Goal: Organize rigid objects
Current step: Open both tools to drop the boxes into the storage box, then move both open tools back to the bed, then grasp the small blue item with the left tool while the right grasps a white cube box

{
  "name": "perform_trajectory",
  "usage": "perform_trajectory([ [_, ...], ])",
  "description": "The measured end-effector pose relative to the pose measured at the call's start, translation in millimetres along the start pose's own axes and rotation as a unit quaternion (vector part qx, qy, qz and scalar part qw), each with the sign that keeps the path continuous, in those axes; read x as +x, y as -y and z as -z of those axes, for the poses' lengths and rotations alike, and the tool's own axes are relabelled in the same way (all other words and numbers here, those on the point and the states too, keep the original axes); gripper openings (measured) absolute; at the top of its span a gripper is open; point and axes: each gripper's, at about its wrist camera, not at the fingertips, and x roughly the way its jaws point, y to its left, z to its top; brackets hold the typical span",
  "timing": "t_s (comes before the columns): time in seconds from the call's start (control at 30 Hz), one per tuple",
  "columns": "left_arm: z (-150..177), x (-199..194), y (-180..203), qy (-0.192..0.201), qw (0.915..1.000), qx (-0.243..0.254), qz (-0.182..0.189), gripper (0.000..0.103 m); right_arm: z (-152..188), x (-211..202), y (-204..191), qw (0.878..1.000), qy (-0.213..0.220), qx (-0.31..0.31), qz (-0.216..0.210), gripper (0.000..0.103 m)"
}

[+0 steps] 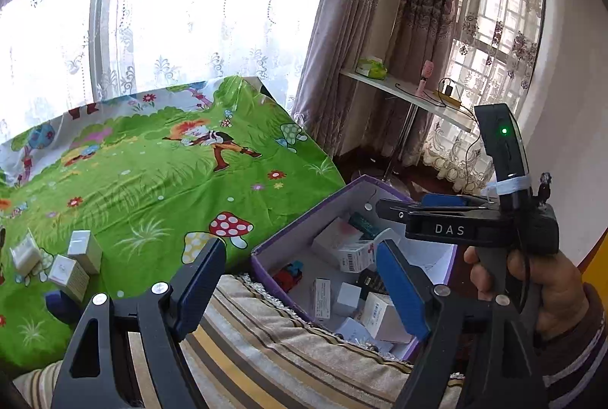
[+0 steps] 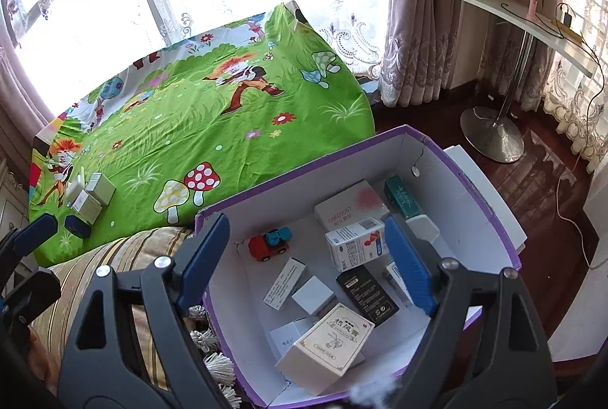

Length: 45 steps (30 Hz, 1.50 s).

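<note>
A purple cardboard box (image 2: 475, 188) with a white inside stands open beside the bed. It holds several small cartons, a black box (image 2: 366, 293), a beige carton (image 2: 330, 344) and a red-and-blue toy car (image 2: 268, 245). My right gripper (image 2: 306, 230) hangs over the box, open, with nothing between its blue pads. My left gripper (image 1: 300, 257) is open and empty above the box's near-left corner (image 1: 266, 249). A hand holds the right gripper (image 1: 402, 203) to its right. On the green sheet lie three small white boxes (image 1: 72, 264) and a dark blue object (image 1: 60, 306).
A striped, tasselled cushion (image 1: 285, 344) lies under the box's near side. The bed with its green cartoon sheet (image 2: 228, 143) runs back to curtained windows. To the right are a dark wooden floor and a white side table (image 2: 532, 21) on a steel foot, with cables.
</note>
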Motion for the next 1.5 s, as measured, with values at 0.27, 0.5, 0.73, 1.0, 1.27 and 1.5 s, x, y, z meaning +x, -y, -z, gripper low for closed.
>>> perform_trajectory([
  [0.27,6,-17,-39,0.006,0.9983,0.005,-0.058,0.082,-5,-5,-38,0.997,0.018,-0.061,0.033,0.095],
  [0.5,26,-32,-95,-0.013,0.9939,-0.062,-0.09,0.082,1,-2,-80,0.992,0.008,-0.123,-0.015,0.095],
  [0.73,54,-47,-153,-0.045,0.9786,-0.157,-0.126,0.082,10,8,-117,0.985,-0.011,-0.151,-0.079,0.095],
  [1.0,72,-49,-192,-0.08,0.9617,-0.226,-0.133,0.082,5,26,-146,0.98,-0.036,-0.163,-0.11,0.095],
  [1.27,66,-23,-219,-0.128,0.9544,-0.223,-0.152,0.082,0,45,-190,0.966,-0.045,-0.222,-0.127,0.095],
  [1.5,71,10,-252,-0.18,0.9422,-0.241,-0.147,0.067,-3,72,-229,0.951,-0.062,-0.269,-0.139,0.095],
])
